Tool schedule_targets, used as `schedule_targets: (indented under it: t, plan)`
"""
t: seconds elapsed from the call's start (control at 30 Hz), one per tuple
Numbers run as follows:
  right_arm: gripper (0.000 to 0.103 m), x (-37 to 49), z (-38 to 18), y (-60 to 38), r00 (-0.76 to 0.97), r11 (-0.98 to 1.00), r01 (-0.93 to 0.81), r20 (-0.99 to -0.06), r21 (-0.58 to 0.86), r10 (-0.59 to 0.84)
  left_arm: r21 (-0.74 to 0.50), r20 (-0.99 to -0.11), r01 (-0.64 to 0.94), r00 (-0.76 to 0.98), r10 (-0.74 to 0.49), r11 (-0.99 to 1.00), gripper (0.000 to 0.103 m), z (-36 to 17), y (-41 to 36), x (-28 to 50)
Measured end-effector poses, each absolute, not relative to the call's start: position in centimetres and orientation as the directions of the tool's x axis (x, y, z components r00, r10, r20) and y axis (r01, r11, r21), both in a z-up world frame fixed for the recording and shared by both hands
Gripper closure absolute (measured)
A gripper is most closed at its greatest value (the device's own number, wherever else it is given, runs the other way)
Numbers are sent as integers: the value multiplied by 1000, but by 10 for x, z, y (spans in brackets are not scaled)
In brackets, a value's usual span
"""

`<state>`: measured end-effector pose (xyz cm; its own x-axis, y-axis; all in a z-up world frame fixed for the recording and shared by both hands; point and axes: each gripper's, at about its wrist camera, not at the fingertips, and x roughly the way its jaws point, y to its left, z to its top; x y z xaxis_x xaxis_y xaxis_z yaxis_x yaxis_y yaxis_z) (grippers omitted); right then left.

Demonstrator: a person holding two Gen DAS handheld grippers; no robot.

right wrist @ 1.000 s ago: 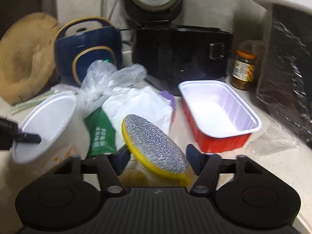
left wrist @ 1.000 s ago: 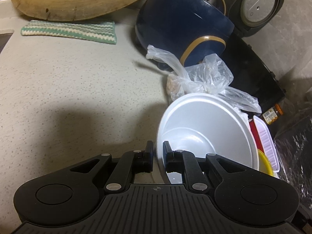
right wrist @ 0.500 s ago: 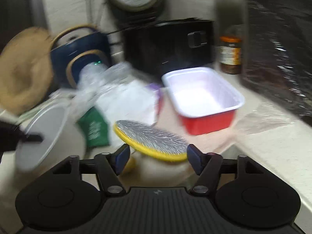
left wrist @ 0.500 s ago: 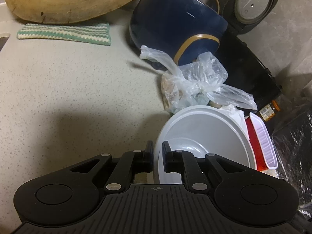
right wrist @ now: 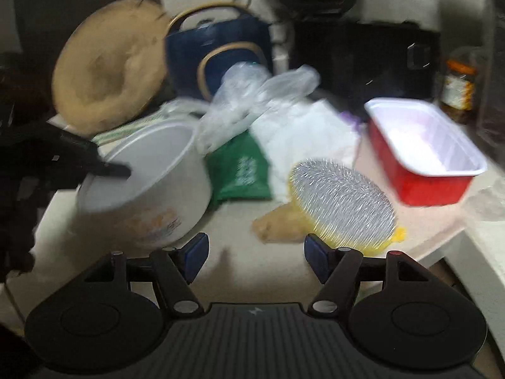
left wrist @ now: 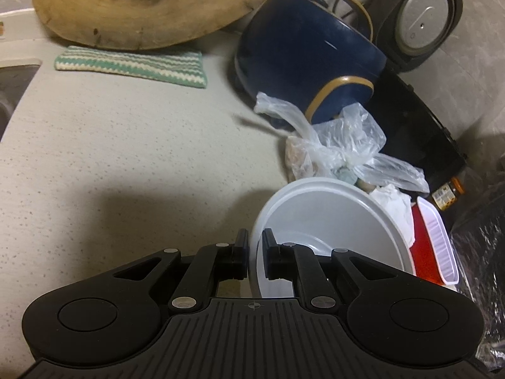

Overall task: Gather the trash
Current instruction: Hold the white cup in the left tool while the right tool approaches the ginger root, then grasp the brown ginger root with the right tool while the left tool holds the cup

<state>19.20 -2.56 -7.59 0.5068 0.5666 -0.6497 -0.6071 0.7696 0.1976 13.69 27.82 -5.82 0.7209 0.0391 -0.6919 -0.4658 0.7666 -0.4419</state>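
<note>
My left gripper [left wrist: 255,249] is shut on the rim of a white paper bowl [left wrist: 331,218], one finger inside and one outside; the bowl is tilted. It also shows in the right wrist view [right wrist: 142,189], held by the left gripper [right wrist: 104,165]. My right gripper [right wrist: 255,252] is open and empty, above the counter. A foil lid with a yellow edge [right wrist: 341,199] lies just ahead of its right finger. A clear plastic bag [left wrist: 334,145], a green packet [right wrist: 243,170], white paper [right wrist: 303,132] and a red tray with a white inside [right wrist: 423,148] lie behind.
A navy and gold appliance [left wrist: 309,53], a black cooker [left wrist: 416,126] and a round wooden board [left wrist: 142,3] stand at the back. A striped cloth [left wrist: 132,64] lies by the board. A jar [right wrist: 454,88] stands at the back right. The counter edge [right wrist: 467,243] runs at the right.
My right gripper has pulled back and left, so the foil lid is no longer between its fingers. My left gripper still holds the bowl, shifted a little.
</note>
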Motion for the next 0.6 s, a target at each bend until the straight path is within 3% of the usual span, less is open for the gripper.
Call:
schedule_targets:
  t: [0.13, 0.3, 0.53, 0.6]
  plan:
    - [35, 195, -87, -13, 493, 785, -594, -691, 177, 529, -447, -682, -457, 730, 37, 769, 92, -56, 279, 133]
    - [34, 214, -95, -4, 589, 855, -510, -685, 97, 429, -441, -680, -464, 731, 51, 768, 91, -57, 281, 129]
    - [33, 227, -103, 18, 612, 862, -503, -681, 57, 402, -382, -675, -434, 734, 75, 816, 90, -61, 274, 132]
    - [37, 224, -105, 24, 627, 862, -507, -680, 17, 381, -375, -674, -422, 736, 69, 825, 90, -62, 273, 132]
